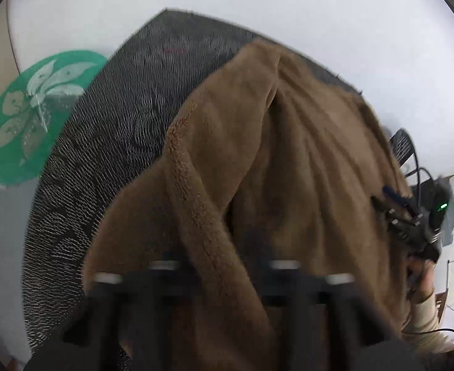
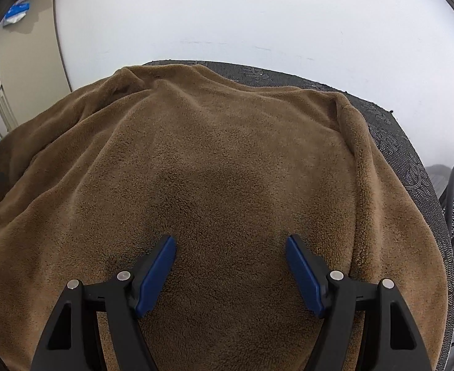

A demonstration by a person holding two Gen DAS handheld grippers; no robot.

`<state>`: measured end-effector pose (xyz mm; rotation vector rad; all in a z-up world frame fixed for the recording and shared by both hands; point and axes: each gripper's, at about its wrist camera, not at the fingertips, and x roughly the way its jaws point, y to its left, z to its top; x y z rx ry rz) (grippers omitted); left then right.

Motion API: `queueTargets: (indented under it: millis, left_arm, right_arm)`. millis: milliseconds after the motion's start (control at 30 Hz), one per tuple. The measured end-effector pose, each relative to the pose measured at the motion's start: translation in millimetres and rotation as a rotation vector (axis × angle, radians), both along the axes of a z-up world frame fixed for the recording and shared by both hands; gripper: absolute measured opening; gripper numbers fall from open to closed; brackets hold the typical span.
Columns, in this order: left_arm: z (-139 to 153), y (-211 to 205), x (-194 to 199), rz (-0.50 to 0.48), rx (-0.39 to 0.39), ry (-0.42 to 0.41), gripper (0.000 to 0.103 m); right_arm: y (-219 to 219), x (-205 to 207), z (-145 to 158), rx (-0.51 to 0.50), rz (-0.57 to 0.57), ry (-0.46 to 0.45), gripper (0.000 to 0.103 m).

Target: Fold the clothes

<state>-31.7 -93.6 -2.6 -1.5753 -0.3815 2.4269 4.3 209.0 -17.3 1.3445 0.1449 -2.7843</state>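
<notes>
So: brown fleece garment lies spread on the dark mat, rumpled toward 10 o'clock. It looks soft, thick and floppy, so pinch the hem. Your right gripper gapes wide above it, holding nothing. Your left gripper is blurred with a fold draped across it; grip unclear.

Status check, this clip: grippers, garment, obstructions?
Right gripper open above brown fleece garment. Left gripper blurred, fleece draped across it, grip unclear. Dark mat beneath; no obstructions.

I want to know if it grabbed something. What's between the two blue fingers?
Only the brown fleece garment. In the right wrist view, the right gripper hangs open over it, nothing pinched between its blue pads.
</notes>
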Motion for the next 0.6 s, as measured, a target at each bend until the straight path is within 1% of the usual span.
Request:
queueTargets:
  millis: [100,167,533,600]
  left_arm:
    - [1.4,-12.5,-4.3,0.046,-0.037,0.018,0.007]
    - [16.7,-29.7,-6.1,0.105,-0.083,0.071,0.007]
    - [47.0,-52.4,-55.5,0.165,-0.402,0.120,0.007]
    - [52.5,-56.6,-64.4,0.175,-0.460,0.128,0.010]
  right_arm:
    - [0.8,0.1,0.3,-0.003,0.002,0.003,0.075]
    - [3.2,1.7,0.6,-0.009,-0.002,0.003,0.075]
    - [4.5,0.8,-1.3,-0.007,-0.015,-0.013,0.076]
    - [4.6,0.4,-2.0,-0.011,-0.021,-0.018,0.077]
